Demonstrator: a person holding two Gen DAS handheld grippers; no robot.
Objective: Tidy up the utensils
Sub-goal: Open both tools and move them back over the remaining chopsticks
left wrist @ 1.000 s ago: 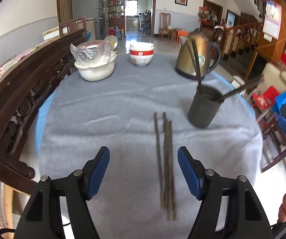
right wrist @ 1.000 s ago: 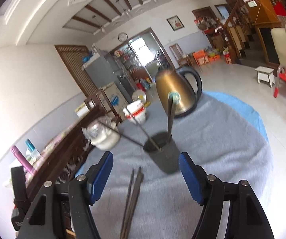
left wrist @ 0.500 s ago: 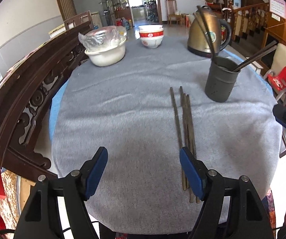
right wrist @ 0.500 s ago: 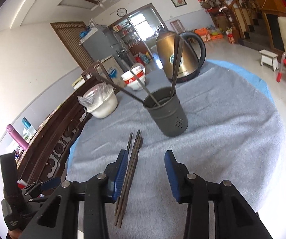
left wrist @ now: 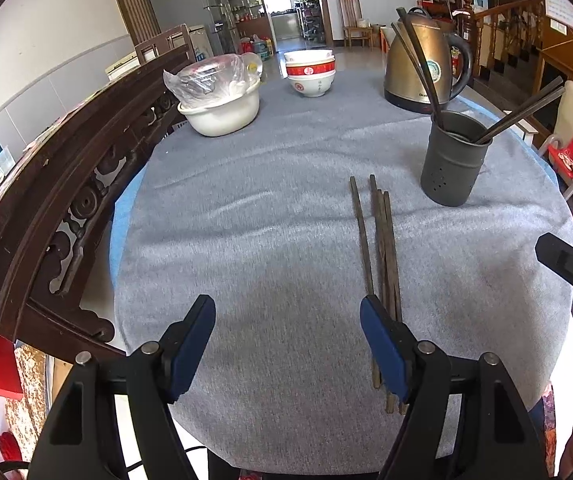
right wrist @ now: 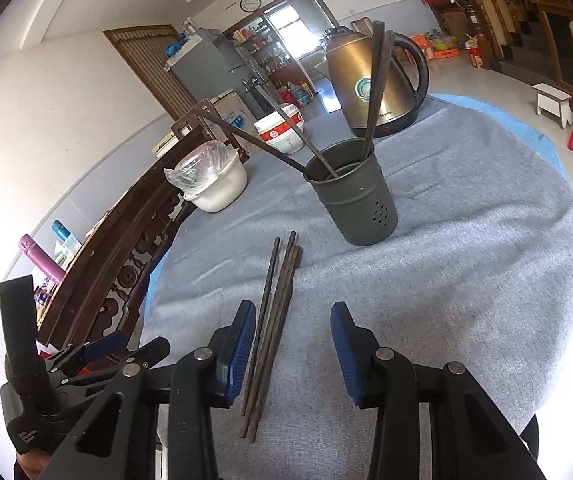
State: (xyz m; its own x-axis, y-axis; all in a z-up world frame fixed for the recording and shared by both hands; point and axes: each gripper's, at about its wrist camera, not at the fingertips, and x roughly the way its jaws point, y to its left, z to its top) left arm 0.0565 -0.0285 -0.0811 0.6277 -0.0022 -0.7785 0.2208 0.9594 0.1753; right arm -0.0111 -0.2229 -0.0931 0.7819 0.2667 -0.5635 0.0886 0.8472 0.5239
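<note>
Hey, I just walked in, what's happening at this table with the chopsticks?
A person with a two-finger gripper in each hand is sorting dark wooden chopsticks into a dark grey perforated metal holder on a table covered in grey cloth. Several sticks already stand in the holder. A loose bundle of chopsticks lies flat on the cloth. The right gripper has just narrowed its jaws around that bundle without pinching it yet. The left gripper hangs open beside them, holding nothing.

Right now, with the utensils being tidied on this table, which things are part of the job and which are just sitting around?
Part of the job:
- loose chopsticks lying on the grey cloth
- dark utensil cup, some chopsticks already in it

Just sitting around:
- gold kettle
- red and white bowls
- white basin with a plastic bag
</note>
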